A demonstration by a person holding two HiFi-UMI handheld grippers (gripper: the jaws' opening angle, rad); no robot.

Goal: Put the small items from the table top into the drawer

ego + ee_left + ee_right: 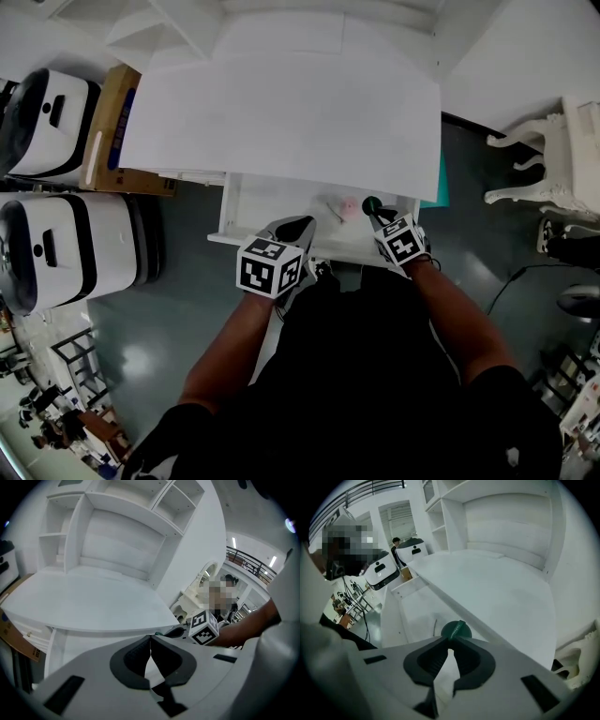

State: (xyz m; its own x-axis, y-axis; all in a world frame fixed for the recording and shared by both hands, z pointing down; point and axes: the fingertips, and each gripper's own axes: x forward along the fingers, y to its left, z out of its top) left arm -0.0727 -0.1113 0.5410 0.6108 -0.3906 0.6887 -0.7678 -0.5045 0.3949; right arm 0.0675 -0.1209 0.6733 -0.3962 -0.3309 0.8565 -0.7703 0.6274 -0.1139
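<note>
right gripper (449, 641): clamped on green disc (456, 630), held over drawer (272, 206), likely for drop-in
left gripper (150, 638): jaws together, empty, parked at drawer front
pink item (349, 207): already in drawer

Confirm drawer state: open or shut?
Open. Drawer juts out under desk top; pink item inside; right gripper holds green disc there.

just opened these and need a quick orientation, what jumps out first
The big white desk top fills the middle of the head view, with its drawer pulled open beneath it. At the drawer's right end the right gripper has its claw pinched on a dark green disc, next to a small pink item lying inside. The left gripper hangs at the drawer's front, claw shut and empty.
</note>
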